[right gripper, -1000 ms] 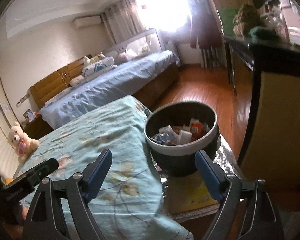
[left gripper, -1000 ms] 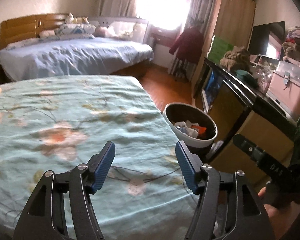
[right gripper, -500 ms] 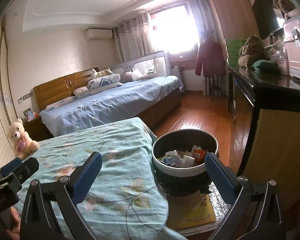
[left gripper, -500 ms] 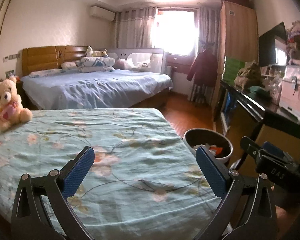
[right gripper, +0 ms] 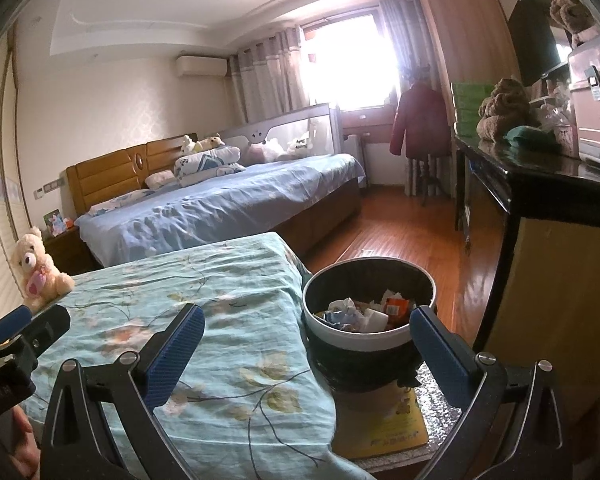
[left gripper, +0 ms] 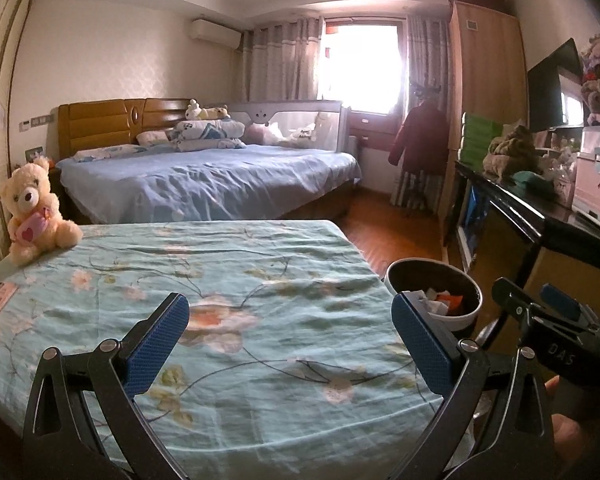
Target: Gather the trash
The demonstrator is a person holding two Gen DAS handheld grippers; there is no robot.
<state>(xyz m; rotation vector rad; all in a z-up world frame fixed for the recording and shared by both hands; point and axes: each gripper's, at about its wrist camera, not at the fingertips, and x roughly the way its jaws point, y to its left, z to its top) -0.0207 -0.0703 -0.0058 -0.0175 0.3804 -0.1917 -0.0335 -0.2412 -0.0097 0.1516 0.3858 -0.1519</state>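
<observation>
Blue-padded fingers of left gripper (left gripper: 290,338) and right gripper (right gripper: 306,350) spread wide, empty; bin (right gripper: 366,344) holds trash

Only the white letters "DAS" can be read, printed on the right gripper (left gripper: 556,312) body in the left wrist view.
</observation>
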